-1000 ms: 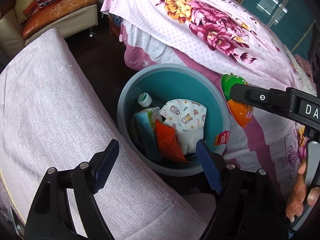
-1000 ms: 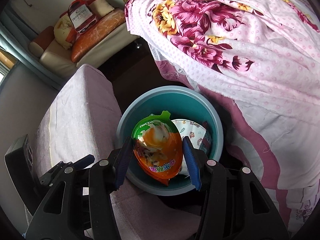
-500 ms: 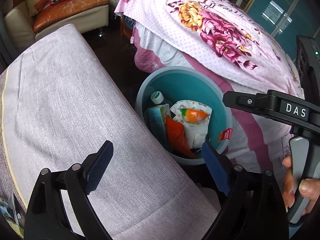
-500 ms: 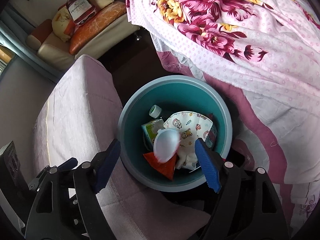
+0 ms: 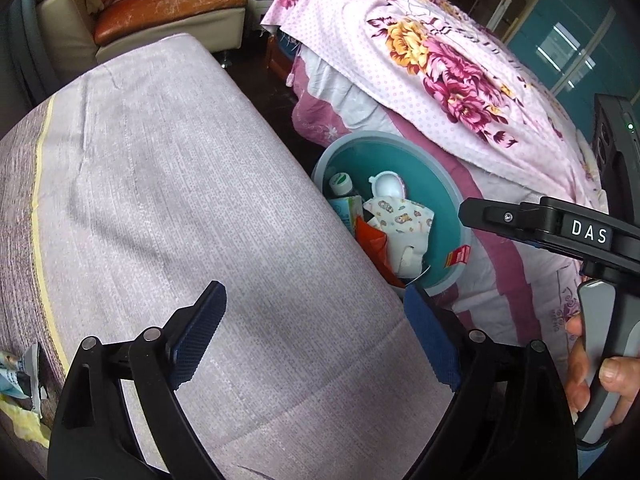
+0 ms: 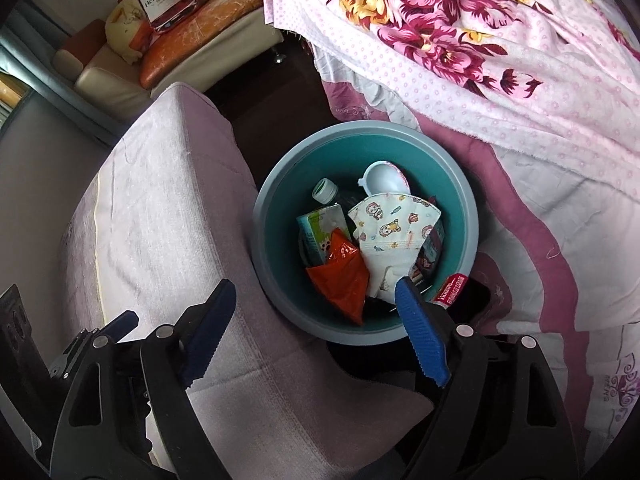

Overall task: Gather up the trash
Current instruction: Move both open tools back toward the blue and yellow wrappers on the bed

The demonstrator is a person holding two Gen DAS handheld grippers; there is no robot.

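A round teal bin (image 6: 468, 216) stands on the floor between a pink upholstered bench and the bed; it also shows in the left wrist view (image 5: 444, 196). Inside lie a white jelly cup (image 6: 384, 178), bottom up, a printed face mask (image 6: 392, 224), a red wrapper (image 6: 340, 276), a green carton (image 6: 320, 224) and a bottle cap (image 6: 326, 190). My right gripper (image 6: 320, 336) is open and empty just above the bin's near rim. My left gripper (image 5: 316, 336) is open and empty over the bench, left of the bin.
The pink bench (image 5: 160, 200) fills the left. A bed with a floral pink cover (image 6: 500, 40) lies to the right. A sofa with an orange cushion (image 5: 168, 0) stands at the back. Crumpled scraps (image 5: 20, 376) lie at the bench's left edge.
My right gripper opened and let go of the orange jelly cup, which dropped into the bin and came to rest bottom up. My left gripper drew back and left over the bench.
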